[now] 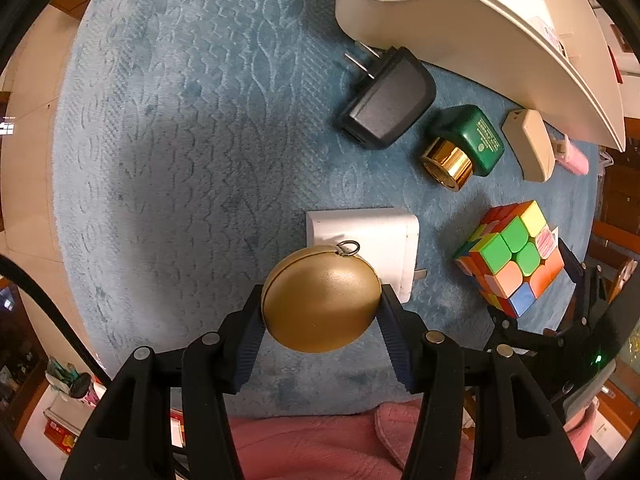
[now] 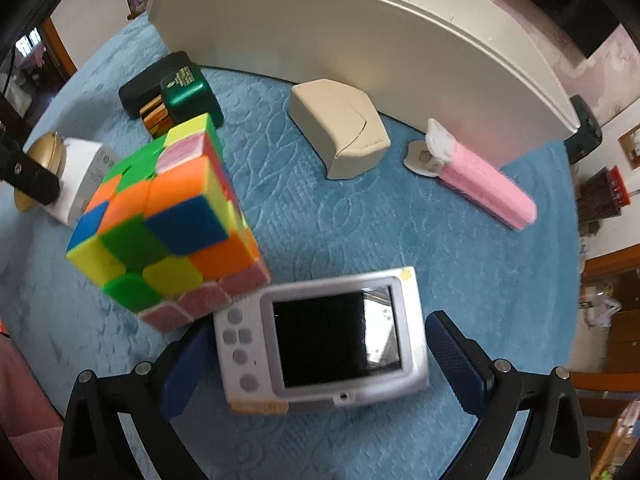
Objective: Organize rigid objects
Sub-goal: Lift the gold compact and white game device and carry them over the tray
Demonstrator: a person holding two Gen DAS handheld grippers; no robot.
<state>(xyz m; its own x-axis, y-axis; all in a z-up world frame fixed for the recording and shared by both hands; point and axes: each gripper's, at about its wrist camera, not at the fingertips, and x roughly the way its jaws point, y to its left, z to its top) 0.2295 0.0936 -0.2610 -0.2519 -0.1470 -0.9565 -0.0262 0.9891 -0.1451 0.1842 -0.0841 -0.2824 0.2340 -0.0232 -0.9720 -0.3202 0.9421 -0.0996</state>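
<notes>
My left gripper [image 1: 322,296] is shut on a round gold case [image 1: 320,308] with a small metal ring, held just above a white charger [image 1: 372,236] on the blue mat [image 1: 180,160]. In the right wrist view a silver digital camera [image 2: 328,340] lies screen-up on the mat between the fingers of my right gripper [image 2: 320,328]. That gripper is open, and its right pad [image 2: 456,352] stands clear of the camera. A scrambled colour cube [image 2: 160,220] sits right beside the camera, to its upper left.
A large white tray [image 1: 460,20] stands along the mat's far edge. Near it lie a black plug adapter [image 1: 388,100], a green bottle with a gold cap [image 1: 468,140], a beige box [image 2: 340,132] and a pink dispenser [image 2: 480,176]. Pink cloth [image 1: 320,440] lies at the near edge.
</notes>
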